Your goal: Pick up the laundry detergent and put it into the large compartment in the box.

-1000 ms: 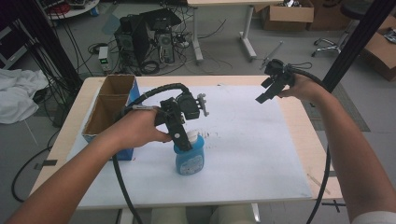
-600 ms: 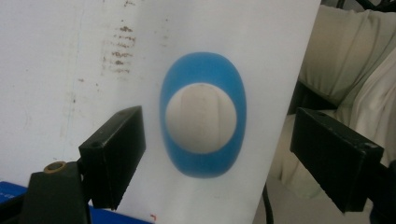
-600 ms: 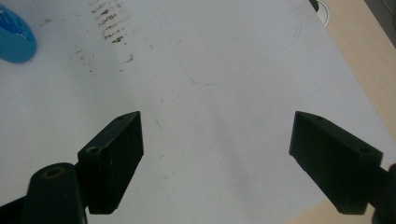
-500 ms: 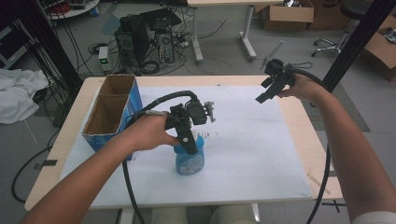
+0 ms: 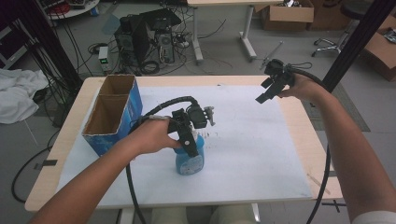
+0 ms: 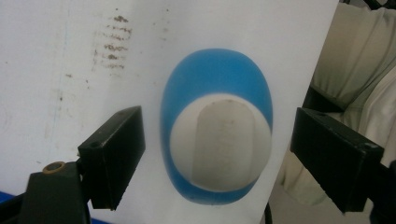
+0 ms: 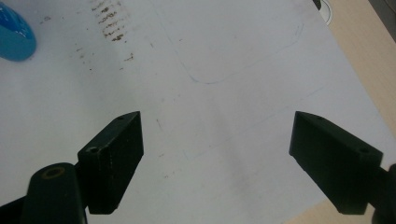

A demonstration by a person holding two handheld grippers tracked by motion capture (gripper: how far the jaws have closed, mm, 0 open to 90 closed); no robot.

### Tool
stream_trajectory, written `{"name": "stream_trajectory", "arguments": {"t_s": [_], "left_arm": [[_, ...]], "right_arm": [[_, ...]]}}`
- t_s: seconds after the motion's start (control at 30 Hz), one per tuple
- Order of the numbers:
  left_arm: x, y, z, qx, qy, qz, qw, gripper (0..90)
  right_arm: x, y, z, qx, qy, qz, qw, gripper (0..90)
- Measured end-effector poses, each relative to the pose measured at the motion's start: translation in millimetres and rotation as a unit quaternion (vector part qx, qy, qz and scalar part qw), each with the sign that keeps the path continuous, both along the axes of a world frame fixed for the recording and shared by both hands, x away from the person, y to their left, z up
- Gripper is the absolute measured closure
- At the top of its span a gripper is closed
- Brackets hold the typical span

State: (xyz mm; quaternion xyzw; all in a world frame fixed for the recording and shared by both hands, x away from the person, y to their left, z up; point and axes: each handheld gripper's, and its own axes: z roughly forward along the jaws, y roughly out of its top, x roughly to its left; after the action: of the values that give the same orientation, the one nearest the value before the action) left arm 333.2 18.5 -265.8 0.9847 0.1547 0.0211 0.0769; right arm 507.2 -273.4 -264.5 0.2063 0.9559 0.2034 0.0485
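Left gripper view: blue bottle [image 6: 215, 144] between spread tongs [image 6: 219, 161].

blue bottle [image 5: 189, 161] top hidden behind left tongs [image 5: 190, 145], label [image 6: 227, 140] blurred

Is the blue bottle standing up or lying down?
Standing up. The blue bottle stands on the white sheet, and the left gripper looks straight down on its white cap, jaws open either side.

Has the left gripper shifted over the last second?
Yes. The left gripper moved right, away from the cardboard box, and now hangs open above the blue bottle.
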Motion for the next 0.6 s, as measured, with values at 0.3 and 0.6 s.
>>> {"name": "stream_trajectory", "arguments": {"t_s": [0.3,0.6], "left_arm": [[2.7,-0.7,-7.6,0.006,-0.001,-0.002,1.0,18.5],[2.6,-3.9,-19.6,0.009,0.004,-0.002,1.0,18.5]], "right_arm": [[0.8,0.9,-0.2,0.003,0.0,0.001,1.0,17.6],[1.2,0.6,-0.5,0.005,0.001,-0.001,1.0,17.6]]}}
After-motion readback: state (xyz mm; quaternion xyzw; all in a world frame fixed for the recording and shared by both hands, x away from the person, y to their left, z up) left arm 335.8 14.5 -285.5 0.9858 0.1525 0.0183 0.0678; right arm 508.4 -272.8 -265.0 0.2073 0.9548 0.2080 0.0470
